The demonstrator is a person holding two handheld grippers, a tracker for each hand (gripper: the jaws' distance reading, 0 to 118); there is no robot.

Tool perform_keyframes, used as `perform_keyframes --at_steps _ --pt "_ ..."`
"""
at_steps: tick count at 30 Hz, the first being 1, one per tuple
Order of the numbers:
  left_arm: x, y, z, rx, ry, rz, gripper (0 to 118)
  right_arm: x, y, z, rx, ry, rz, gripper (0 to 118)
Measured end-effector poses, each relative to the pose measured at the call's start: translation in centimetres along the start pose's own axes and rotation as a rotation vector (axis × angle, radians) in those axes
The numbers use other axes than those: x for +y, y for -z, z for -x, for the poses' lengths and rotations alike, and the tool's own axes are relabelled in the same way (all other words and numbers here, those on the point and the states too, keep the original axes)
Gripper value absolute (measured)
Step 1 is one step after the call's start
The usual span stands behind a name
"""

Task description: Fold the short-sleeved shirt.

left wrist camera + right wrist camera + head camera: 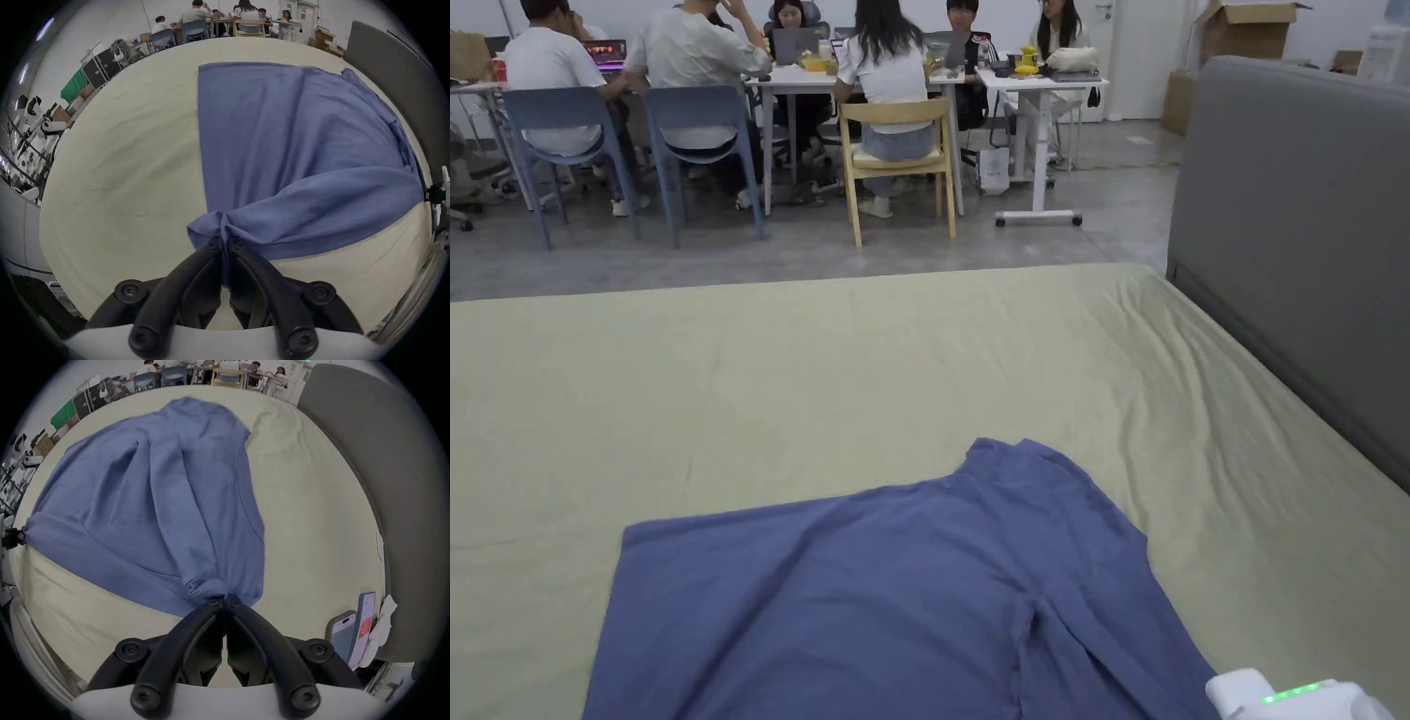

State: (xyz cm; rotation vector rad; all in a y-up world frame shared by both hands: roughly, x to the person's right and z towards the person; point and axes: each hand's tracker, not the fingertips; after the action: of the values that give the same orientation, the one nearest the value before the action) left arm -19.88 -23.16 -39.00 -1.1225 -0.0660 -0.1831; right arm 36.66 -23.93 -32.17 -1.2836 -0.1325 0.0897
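Pale green bedsheet (825, 375) spreads under my blue shirt (900, 600), which lies on the bed's near half, its far part flat and its near edge lifted off the sheet. My left gripper (224, 240) has its jaws together, clamped on one bunched corner of that edge — my right gripper (225, 600) has its jaws clamped on the other corner, cloth gathered into folds at the tips. A grey headboard (1294, 234) rises along the bed's right side. Two phones (353, 630) stand tucked against it. Beyond the bed, people sit at desks (1041, 84) — cardboard boxes (1247, 28) stand by the far wall.
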Motion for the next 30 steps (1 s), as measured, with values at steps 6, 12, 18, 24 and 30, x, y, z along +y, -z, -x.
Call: perform_keyframes --at_steps 6,12,18,24,30 --pt "1.0 -2.0 -0.8 0.023 0.010 -0.003 8 0.9 -0.3 0.3 -0.020 -0.003 -0.004 26" --pt "0.6 -9.7 3.7 -0.192 -0.342 -0.318 118 1.1 -9.7 -1.4 -0.035 0.205 -0.407 117" --pt "-3.4 -13.6 1.2 -0.177 -0.333 -0.177 118 -0.1 -12.8 1.4 0.150 0.192 -0.399 118" --pt "-4.3 -10.2 -1.8 -0.184 -0.265 -0.091 0 -1.3 -11.0 6.7 0.161 0.089 -0.404 3" --pt "-2.6 -7.8 -0.8 -0.053 -0.320 -0.138 43 -0.6 -12.0 8.3 0.174 0.029 -0.402 3"
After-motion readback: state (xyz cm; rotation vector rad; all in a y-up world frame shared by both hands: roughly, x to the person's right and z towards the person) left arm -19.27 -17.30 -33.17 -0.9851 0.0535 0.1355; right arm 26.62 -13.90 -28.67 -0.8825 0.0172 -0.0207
